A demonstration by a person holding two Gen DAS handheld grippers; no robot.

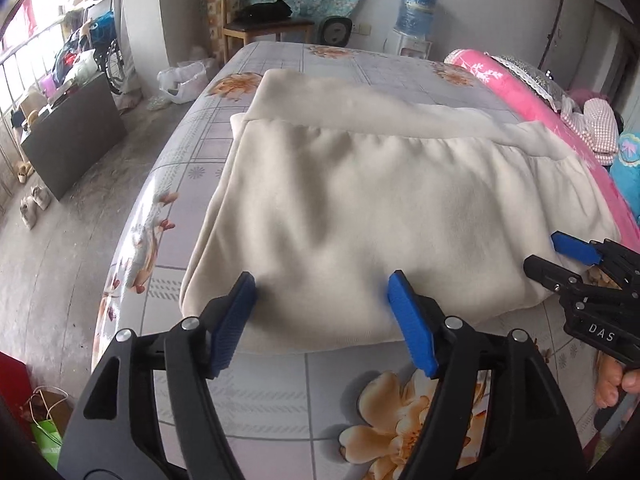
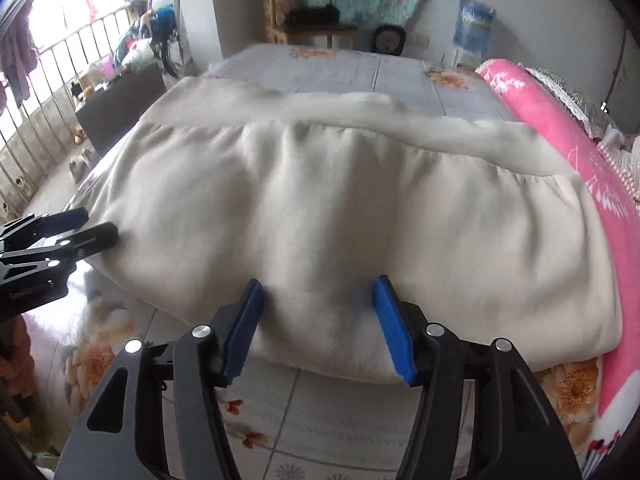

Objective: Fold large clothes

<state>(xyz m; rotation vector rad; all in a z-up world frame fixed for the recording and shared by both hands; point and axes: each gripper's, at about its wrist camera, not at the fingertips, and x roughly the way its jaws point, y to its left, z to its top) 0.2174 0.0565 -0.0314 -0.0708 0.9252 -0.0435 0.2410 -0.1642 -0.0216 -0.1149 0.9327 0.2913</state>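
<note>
Nearest, the left gripper [image 1: 322, 286] and right gripper [image 2: 318, 292] stand side by side at the near edge of the cream garment [image 1: 380, 200], jaws apart and clamping nothing (probably placed to take that edge for another fold). The garment lies already doubled on the flowered bed [image 1: 400, 68], a pink blanket [image 2: 560, 136] alongside.
</note>
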